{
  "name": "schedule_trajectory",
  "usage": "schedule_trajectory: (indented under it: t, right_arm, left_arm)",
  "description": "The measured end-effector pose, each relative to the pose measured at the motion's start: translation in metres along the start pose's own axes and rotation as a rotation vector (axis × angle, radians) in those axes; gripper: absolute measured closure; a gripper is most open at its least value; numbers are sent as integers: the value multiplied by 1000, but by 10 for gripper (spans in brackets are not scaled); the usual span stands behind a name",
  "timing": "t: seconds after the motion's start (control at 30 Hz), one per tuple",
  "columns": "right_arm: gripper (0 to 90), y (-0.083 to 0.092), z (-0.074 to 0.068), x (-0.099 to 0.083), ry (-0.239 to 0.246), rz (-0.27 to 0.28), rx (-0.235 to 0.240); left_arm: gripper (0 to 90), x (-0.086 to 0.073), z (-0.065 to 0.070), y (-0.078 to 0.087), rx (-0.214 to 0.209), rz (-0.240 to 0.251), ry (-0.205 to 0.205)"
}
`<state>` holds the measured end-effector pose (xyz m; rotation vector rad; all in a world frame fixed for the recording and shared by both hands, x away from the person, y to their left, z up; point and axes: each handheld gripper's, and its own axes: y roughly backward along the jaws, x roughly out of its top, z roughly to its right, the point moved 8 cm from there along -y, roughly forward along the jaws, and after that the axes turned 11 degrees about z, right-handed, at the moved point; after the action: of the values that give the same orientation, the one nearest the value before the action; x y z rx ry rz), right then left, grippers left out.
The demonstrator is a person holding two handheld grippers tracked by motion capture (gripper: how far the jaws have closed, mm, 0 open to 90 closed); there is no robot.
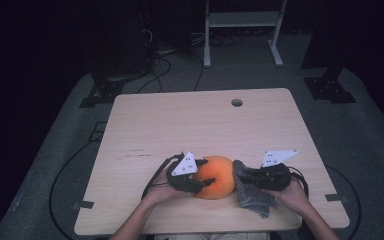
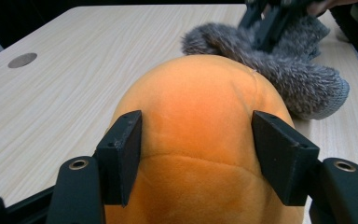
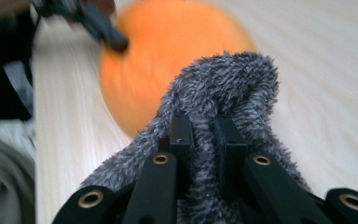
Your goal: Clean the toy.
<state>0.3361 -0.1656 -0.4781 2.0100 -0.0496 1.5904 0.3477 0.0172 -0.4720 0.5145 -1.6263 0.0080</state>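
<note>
The pale wooden table [image 1: 200, 120] carries everything near its front edge. A round orange plush ball [image 1: 215, 176] sits there, a little taller than wide, with no clear direction to it. Just to its right, touching it, a fuzzy grey knitted sock [image 1: 250, 192] lies with its long axis running from the ball toward the person; its far end curls up against the orange plush, and its near end is partly covered by the hand. The left gripper [image 2: 196, 156] straddles the ball, both pads lying against its sides in a half-wide grip. The right gripper [image 3: 204, 140] is pinched nearly closed on a fold of the sock. The right gripper view is blurred.
</note>
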Motion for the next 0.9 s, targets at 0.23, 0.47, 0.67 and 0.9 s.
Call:
schedule_trajectory:
  t: [0.23, 0.47, 0.67, 0.9]
  right_arm:
    - [797, -13, 0, 25, 12, 64, 26]
    - [797, -5, 15, -5, -44, -38, -1]
    - [796, 3, 6, 16, -61, 77, 51]
    - [796, -14, 5, 20, -51, 60, 62]
  left_arm:
    - [354, -2, 0, 2, -3, -5, 2]
    - [343, -3, 0, 1, 8, 14, 17]
    - [353, 1, 7, -5, -1, 16, -23]
    - [367, -1, 8, -2, -17, 20, -14]
